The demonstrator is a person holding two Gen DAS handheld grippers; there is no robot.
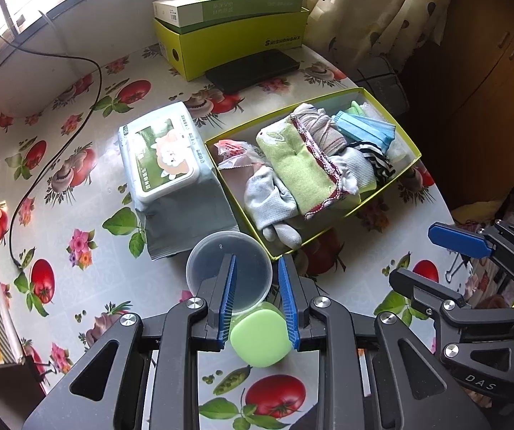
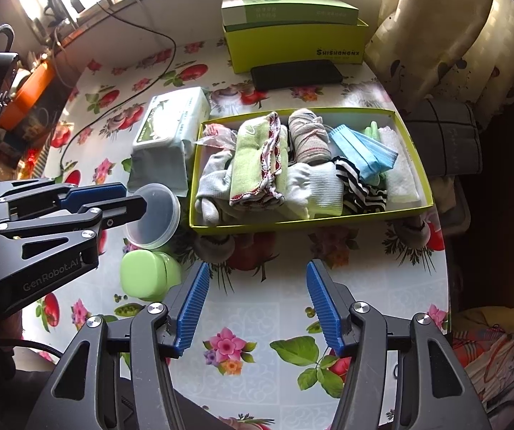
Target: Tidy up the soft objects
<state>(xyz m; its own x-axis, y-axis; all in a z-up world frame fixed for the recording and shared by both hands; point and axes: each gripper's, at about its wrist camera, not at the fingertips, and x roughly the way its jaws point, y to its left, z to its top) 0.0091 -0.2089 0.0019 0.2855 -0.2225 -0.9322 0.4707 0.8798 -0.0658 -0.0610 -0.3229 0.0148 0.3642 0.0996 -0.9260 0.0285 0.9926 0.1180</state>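
Box position: shallow yellow-green box (image 2: 310, 224) sits on the bench (image 2: 264, 322), directly ahead of the right tongs (image 2: 257, 263) and just beyond their tips.
Box axis: in the right wrist view its long side runs straight across, so the tongs face the near long wall square on.
Soft things: already in the box, packed side by side. These are a grey glove (image 2: 208, 193) at the near left corner, a folded green towel (image 2: 249, 168), a striped cloth (image 2: 360, 186) and blue masks (image 2: 360, 150) further right.
Loose end: the glove's fingers reach the rim at that corner. Whether they lap over it I cannot tell.
Nearer hand: the right one, by my reading. The left tongs (image 1: 257, 258) have the box ahead and off to their right.
Left tongs: part open and gripping nothing. One pad hangs over the clear tub (image 1: 206, 268) and the other just outside its rim, with a green rounded case (image 1: 260, 337) lying on the bench below them.
Right tongs: spread wide and empty over bare bench.
Pose: both hands point steeply down at the bench, side by side, with the left tongs nearer the wipes pack (image 1: 160, 157).
Likely call: any tidying inside the box suits the right hand with a short reach forward. The glove corner lies between the two hands.
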